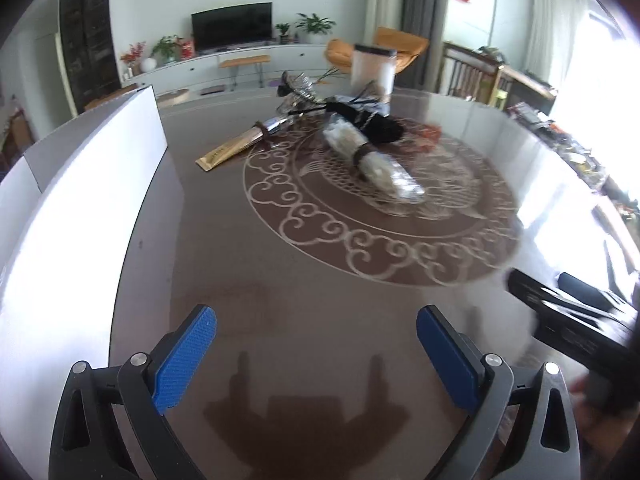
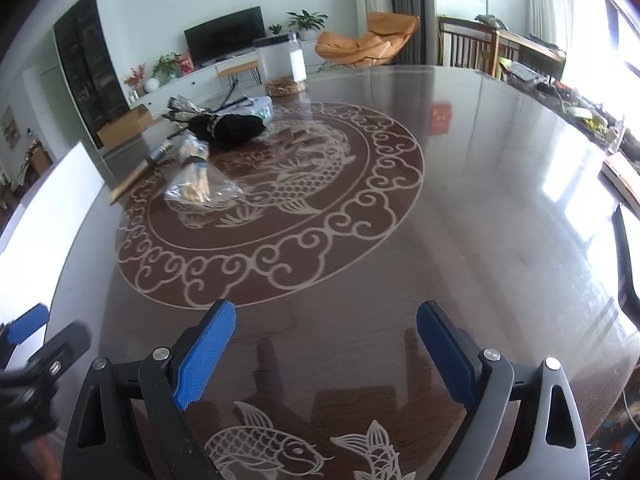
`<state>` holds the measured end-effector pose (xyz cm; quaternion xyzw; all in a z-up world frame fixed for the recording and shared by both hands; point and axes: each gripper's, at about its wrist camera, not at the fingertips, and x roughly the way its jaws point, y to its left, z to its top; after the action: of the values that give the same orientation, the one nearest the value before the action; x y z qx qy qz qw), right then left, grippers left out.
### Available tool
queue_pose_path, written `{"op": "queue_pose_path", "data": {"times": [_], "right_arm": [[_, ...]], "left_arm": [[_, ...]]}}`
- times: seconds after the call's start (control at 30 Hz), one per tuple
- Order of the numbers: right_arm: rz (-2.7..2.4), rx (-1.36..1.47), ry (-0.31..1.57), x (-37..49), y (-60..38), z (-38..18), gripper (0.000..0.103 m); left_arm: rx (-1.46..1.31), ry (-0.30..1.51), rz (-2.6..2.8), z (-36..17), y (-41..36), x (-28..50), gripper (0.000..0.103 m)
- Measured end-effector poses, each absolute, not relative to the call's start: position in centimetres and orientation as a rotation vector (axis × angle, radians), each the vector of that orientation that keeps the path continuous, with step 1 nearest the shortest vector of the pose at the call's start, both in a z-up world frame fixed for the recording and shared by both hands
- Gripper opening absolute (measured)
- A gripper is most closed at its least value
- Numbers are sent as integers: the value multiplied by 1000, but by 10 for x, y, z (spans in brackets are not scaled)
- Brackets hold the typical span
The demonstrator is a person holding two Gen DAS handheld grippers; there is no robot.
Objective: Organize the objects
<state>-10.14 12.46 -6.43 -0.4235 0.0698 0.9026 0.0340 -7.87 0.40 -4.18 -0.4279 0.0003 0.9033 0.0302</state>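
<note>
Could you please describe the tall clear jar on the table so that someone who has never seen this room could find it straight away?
Start at the round brown table with the pale fish medallion and look to its far edge, toward the television. Behind the pile of wrapped bundles stands the clear jar, upright. It alone stands tall: black lid, white label, and a layer of tan pieces at the bottom, while the black bundle and its neighbours lie flat.

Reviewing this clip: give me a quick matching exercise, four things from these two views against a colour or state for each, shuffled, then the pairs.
Things:
1. clear bag
2. tall jar
3. gold packet
4. left gripper

Descriptions:
A. standing upright at the far side of the table
B. open, nothing between its blue pads
C. lying flat, tied around the middle with a dark band
D. long and flat, nearest the white board

Pairs: 1-C, 2-A, 3-D, 4-B
</note>
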Motion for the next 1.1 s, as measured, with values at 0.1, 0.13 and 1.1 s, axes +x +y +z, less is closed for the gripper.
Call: {"op": "queue_pose_path", "data": {"times": [0.1, 0.13, 1.1], "right_arm": [[2751, -1315, 209, -103, 126, -66, 93], [2739, -1326, 213, -106, 127, -68, 93], [2655, -1397, 100, -116, 119, -82, 103]], "left_arm": [[-1362, 13, 2789, -56, 10, -72, 102], [-1380, 14, 2784, -61, 11, -77, 102], [-1467, -56, 2860, -74, 12, -105, 103]]}}
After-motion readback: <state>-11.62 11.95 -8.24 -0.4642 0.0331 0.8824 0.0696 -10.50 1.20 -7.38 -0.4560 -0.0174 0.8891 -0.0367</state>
